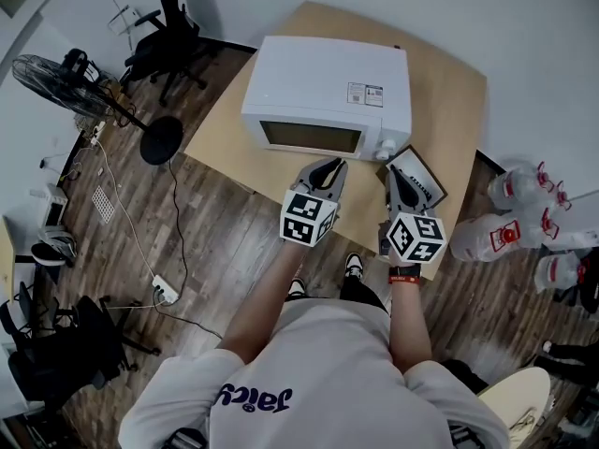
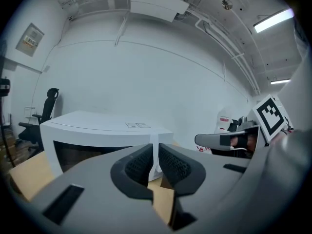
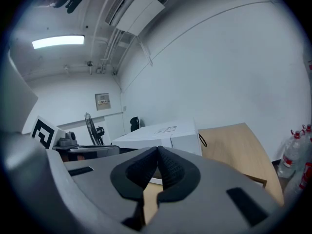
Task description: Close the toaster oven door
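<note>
A white toaster oven (image 1: 328,92) stands on a wooden table (image 1: 449,92), its dark glass door (image 1: 311,137) upright against the front. My left gripper (image 1: 328,166) hovers just before the door's right part; in the left gripper view its jaws (image 2: 154,155) stand a narrow slit apart with nothing between them, and the oven (image 2: 97,130) lies ahead. My right gripper (image 1: 395,178) hangs near the oven's front right corner. Its pads (image 3: 157,152) meet at the tips and hold nothing; the oven (image 3: 161,133) is beyond them.
A flat dark-framed object (image 1: 421,178) lies on the table by the right gripper. Large water bottles (image 1: 524,213) stand on the floor at right. A fan (image 1: 56,73), an office chair (image 1: 168,36) and a power strip (image 1: 164,293) with cables are at left.
</note>
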Action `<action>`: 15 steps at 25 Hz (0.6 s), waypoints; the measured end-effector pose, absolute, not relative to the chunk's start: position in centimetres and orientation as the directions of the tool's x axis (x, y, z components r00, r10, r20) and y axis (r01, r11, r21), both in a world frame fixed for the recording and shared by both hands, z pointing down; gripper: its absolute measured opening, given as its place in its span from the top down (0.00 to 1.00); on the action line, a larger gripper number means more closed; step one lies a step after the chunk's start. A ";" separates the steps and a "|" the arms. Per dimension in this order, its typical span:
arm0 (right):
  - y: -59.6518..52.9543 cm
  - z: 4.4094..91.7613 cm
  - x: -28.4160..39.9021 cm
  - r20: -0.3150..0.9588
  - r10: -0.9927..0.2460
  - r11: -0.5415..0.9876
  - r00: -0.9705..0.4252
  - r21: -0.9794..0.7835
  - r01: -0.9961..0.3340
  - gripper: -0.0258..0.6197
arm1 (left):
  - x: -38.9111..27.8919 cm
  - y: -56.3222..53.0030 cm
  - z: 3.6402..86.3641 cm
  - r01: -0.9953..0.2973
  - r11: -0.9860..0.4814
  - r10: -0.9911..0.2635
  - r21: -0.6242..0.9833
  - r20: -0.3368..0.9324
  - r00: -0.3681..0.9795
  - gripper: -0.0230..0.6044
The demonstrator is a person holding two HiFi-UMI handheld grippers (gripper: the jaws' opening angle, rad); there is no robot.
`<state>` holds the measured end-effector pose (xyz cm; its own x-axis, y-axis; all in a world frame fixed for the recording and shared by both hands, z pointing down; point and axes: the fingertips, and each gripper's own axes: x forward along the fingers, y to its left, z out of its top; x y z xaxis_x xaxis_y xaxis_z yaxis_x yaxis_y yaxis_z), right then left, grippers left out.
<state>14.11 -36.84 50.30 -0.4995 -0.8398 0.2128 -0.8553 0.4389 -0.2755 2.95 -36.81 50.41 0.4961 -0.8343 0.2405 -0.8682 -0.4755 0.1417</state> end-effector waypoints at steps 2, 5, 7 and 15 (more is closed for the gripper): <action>-35.6 49.9 13.6 0.205 -0.842 0.440 -0.498 -0.272 -0.856 0.94 | 2.0 -35.2 49.8 -0.870 -0.471 -0.839 0.148 0.230 0.493 0.89; -34.1 49.1 12.6 0.191 -0.846 0.446 -0.498 -0.258 -0.857 0.94 | 0.6 -33.3 49.0 -0.876 -0.463 -0.848 0.138 0.219 0.483 0.89; -33.2 48.7 11.9 0.182 -0.848 0.450 -0.498 -0.248 -0.858 0.94 | -0.4 -32.0 48.6 -0.879 -0.458 -0.854 0.132 0.209 0.476 0.90; -30.0 48.0 9.1 0.170 -0.851 0.459 -0.497 -0.220 -0.861 0.94 | -4.8 -28.2 48.4 -0.905 -0.406 -0.884 0.126 0.195 0.424 0.92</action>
